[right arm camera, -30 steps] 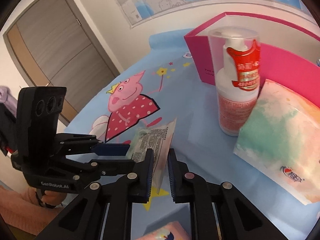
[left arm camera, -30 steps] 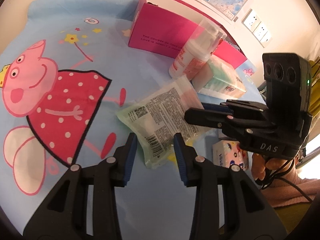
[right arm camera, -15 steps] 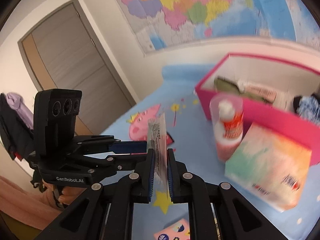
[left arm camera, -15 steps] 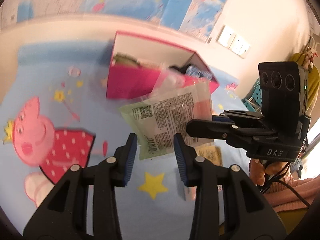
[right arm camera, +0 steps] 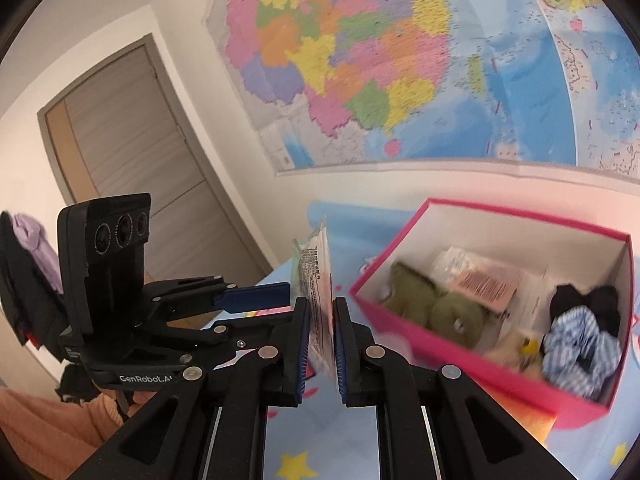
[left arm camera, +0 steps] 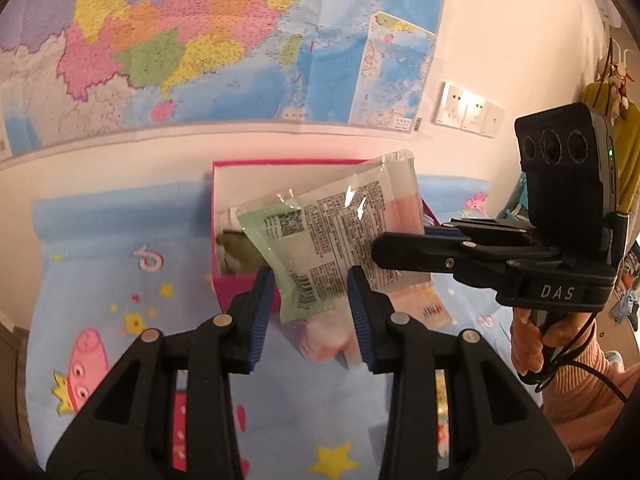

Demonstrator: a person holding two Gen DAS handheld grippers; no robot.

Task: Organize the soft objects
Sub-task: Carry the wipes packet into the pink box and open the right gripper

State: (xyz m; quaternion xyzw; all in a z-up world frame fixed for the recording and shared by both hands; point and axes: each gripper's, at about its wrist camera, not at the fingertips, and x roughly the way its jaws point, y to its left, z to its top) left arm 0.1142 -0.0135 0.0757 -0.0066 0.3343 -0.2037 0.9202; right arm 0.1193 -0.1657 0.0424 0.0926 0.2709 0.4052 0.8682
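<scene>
A clear flat packet point(left arm camera: 332, 240) with printed text and a green end hangs in the air, and my right gripper point(right arm camera: 322, 312) is shut on its edge point(right arm camera: 316, 276). In the left wrist view the right gripper point(left arm camera: 378, 254) reaches in from the right. My left gripper point(left arm camera: 310, 308) stands open just below the packet's green corner, and its pads do not press on it. From the right wrist view the left gripper point(right arm camera: 286, 292) sits close beside the packet. Behind the packet stands the open pink box point(right arm camera: 432, 354), also seen as the pink box point(left arm camera: 236, 284), holding green plush pieces point(right arm camera: 436, 304) and a striped scrunchie point(right arm camera: 576, 344).
A blue cartoon sheet point(left arm camera: 120, 272) covers the surface. Blurred pink items point(left arm camera: 328, 340) lie under the packet. A large map point(right arm camera: 380, 60) hangs on the wall behind, with sockets point(left arm camera: 468, 110) to the right and a door point(right arm camera: 132, 160) to the left. A hand point(left arm camera: 536, 344) holds the right gripper.
Both grippers have risen and tipped up toward the wall. The right gripper has lifted the packet off the sheet, and it now hangs in front of the pink box.
</scene>
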